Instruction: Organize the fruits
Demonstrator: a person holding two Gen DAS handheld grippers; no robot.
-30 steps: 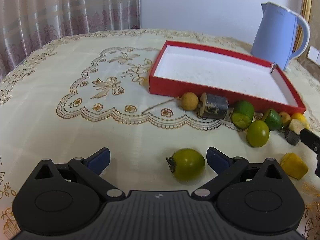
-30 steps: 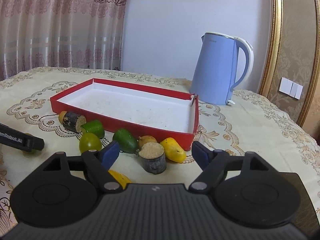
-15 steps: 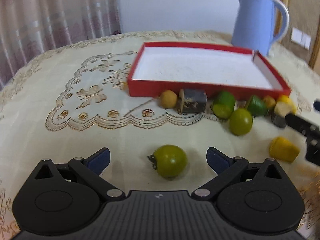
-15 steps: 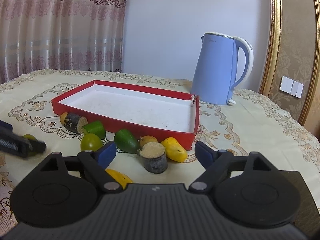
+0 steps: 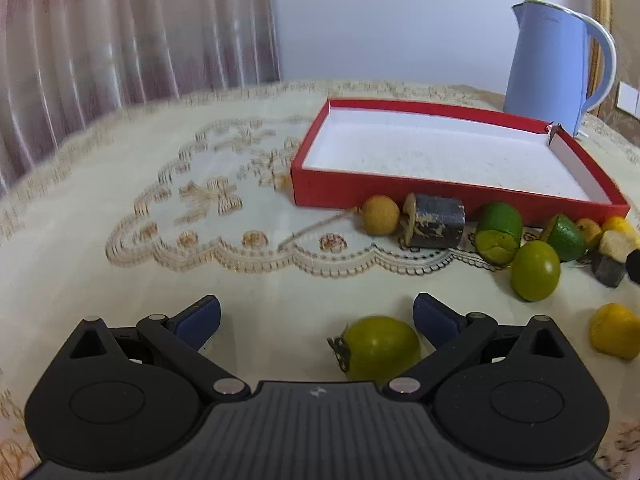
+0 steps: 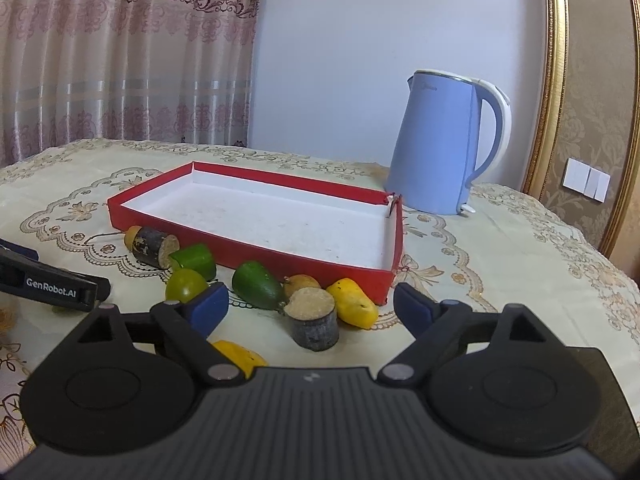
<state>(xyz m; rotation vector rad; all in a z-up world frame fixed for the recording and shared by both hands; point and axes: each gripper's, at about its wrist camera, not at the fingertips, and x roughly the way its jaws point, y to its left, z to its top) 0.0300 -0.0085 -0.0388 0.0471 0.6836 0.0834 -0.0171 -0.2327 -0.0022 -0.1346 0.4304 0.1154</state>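
Observation:
My left gripper (image 5: pixel 316 316) is open low over the cloth. A round green fruit with a dark stalk (image 5: pixel 378 346) lies between its fingers, close to the right finger (image 5: pixel 434 318), untouched. My right gripper (image 6: pixel 311 306) has its jaws opening. A dark cylinder piece with a tan top (image 6: pixel 313 325) stands between them, and the pads do not press on it. A yellow mango (image 6: pixel 352 302), a green avocado (image 6: pixel 256 286) and a small brown fruit (image 6: pixel 302 283) lie just beyond. The red tray (image 6: pixel 256 246) with a white floor holds nothing.
More pieces line the tray's front wall (image 5: pixel 440 196): a tan ball (image 5: pixel 380 215), a dark log (image 5: pixel 434 222), green chunks (image 5: pixel 498 232), a green round fruit (image 5: pixel 535 270), a yellow chunk (image 5: pixel 614 336). A blue kettle (image 6: pixel 444 144) stands behind the tray. The left gripper's body (image 6: pixel 52 286) reaches in at the left.
The right gripper's jaws have spread wider around the cylinder piece. The left wrist view swung and dipped, so the green fruit now lies nearer the left gripper's right finger.

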